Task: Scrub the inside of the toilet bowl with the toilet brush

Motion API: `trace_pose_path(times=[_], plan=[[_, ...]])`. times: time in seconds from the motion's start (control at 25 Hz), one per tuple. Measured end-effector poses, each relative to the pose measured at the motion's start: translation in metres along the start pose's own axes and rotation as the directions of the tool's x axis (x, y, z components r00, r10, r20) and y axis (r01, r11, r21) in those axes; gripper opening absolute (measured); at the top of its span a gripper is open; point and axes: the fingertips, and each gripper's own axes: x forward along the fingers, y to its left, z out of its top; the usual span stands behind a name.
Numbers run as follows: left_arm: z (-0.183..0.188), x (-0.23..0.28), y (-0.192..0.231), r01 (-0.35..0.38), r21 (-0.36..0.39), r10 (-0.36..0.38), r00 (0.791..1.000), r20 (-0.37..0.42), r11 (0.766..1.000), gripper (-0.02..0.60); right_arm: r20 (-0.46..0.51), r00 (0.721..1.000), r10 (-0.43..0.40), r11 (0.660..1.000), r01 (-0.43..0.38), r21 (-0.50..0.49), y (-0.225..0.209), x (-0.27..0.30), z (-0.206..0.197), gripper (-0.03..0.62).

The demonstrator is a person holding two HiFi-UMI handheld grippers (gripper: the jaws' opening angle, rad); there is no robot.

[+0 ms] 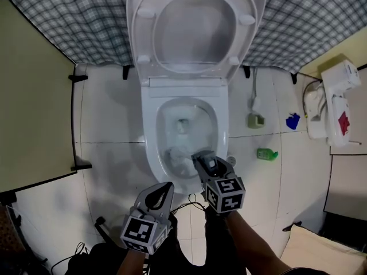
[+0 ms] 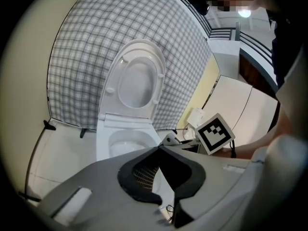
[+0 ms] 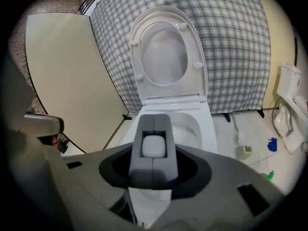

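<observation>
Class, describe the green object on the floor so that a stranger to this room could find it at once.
Find the white toilet with its lid raised. On the floor tiles to its right lie a few small things. The green object is nearest the camera and bright green, unlike the blue scrap and the dull grey box behind it.

In the head view, the head of the toilet brush (image 1: pixel 179 155) is blurred inside the toilet bowl (image 1: pixel 150 148), and its handle is hidden behind the right gripper (image 1: pixel 202 159). The raised lid (image 1: pixel 195 27) is cut off by the top edge. A blue thing (image 1: pixel 293 121) and a green thing (image 1: pixel 267 153) on the floor are too small to be identified. A pale cushion (image 1: pixel 312 251) is cut off by the bottom edge.
</observation>
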Motion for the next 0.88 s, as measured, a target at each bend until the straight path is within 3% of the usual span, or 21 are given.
trace_pose_path(times=[0.4, 0.64, 0.88], plan=[[-0.011, -0.015, 0.003, -0.053, -0.007, 0.053, 0.999, -0.01, 0.999, 0.008, -0.076, 0.995, -0.071, 0.993, 0.078, 0.091, -0.054, 0.078, -0.007, 0.201], [-0.012, -0.006, -0.014, -0.028, -0.027, 0.028, 1.0, -0.001, 0.999, 0.008, 0.034, 0.995, 0.094, 0.99, -0.097, 0.105, -0.007, 0.037, 0.024, 0.199], [-0.001, -0.009, -0.014, -0.045, -0.016, 0.046, 0.999, 0.027, 0.999, 0.008, 0.063, 0.998, 0.016, 0.999, -0.018, 0.036, -0.012, 0.063, 0.023, 0.202]])
